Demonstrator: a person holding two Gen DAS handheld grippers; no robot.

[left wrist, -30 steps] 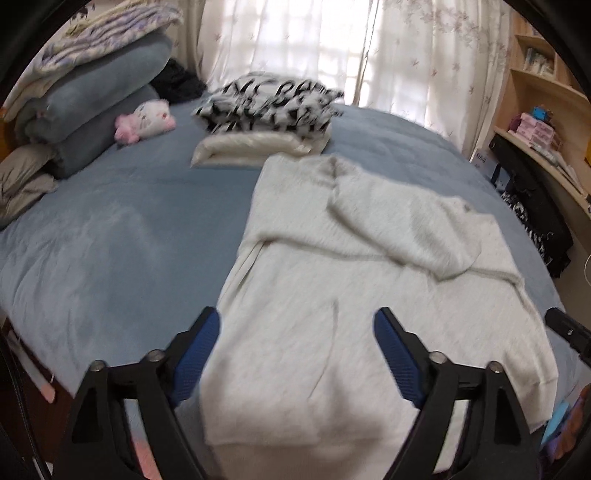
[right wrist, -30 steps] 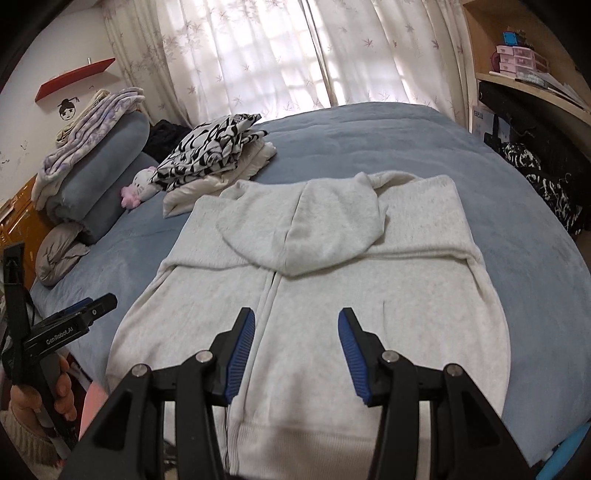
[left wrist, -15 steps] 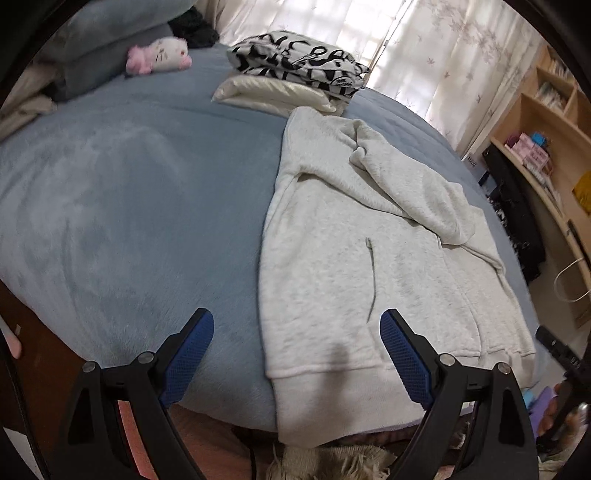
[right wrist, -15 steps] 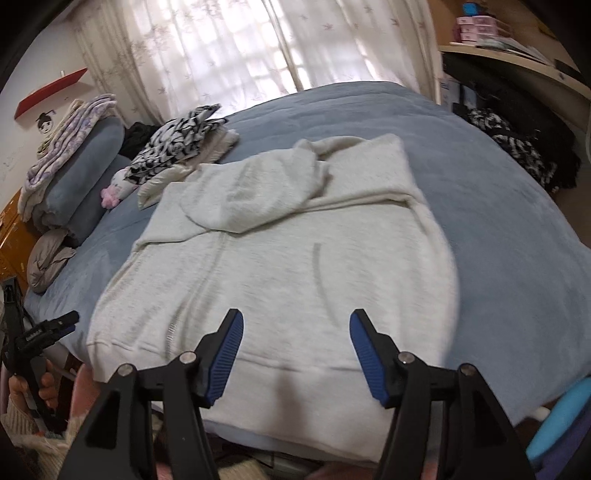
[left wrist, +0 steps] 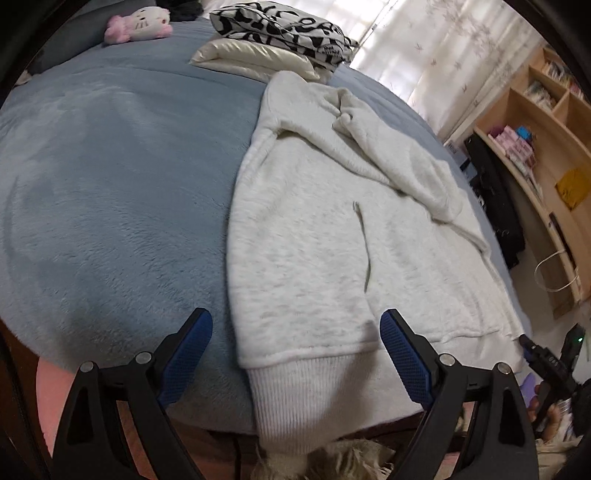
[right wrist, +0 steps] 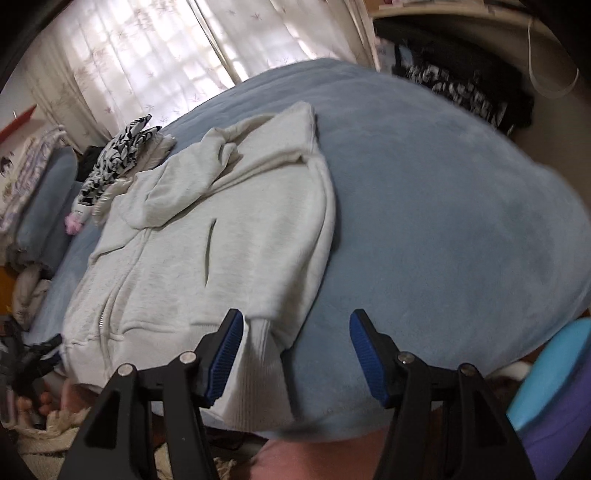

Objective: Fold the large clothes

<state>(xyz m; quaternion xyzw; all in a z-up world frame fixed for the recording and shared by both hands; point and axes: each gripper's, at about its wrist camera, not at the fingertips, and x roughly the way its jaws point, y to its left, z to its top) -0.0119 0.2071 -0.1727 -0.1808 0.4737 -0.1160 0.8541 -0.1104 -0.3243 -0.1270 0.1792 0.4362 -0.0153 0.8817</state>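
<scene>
While it lies spread front-up across the blue bed (left wrist: 110, 192), the pale grey hoodie (left wrist: 317, 236) has its hood folded down over the chest and its ribbed hem hanging over the near edge of the mattress. A zip runs down its middle, and a slit pocket shows on each side. Its sleeves are folded in along the body, and in the right wrist view a ribbed cuff (right wrist: 258, 343) droops over the edge at the near corner.

The left claw (left wrist: 295, 354) stands wide open above the hoodie's near left corner, with the hem between its blue pads but not touched by them. The right claw (right wrist: 293, 347) is open too, its jaws having just been widening; the cuff hangs between the pads, just beside the left one, and whether it touches that pad I cannot tell.

Farther up the bed, near the hood, a black and white patterned garment (left wrist: 284, 26) rests on a cream folded one (left wrist: 255, 59), and a pink and white plush toy (left wrist: 136, 26) lies beyond. Sheer curtains (right wrist: 155, 55) hang behind the bed, and wooden shelves (left wrist: 535, 122) stand to its right
</scene>
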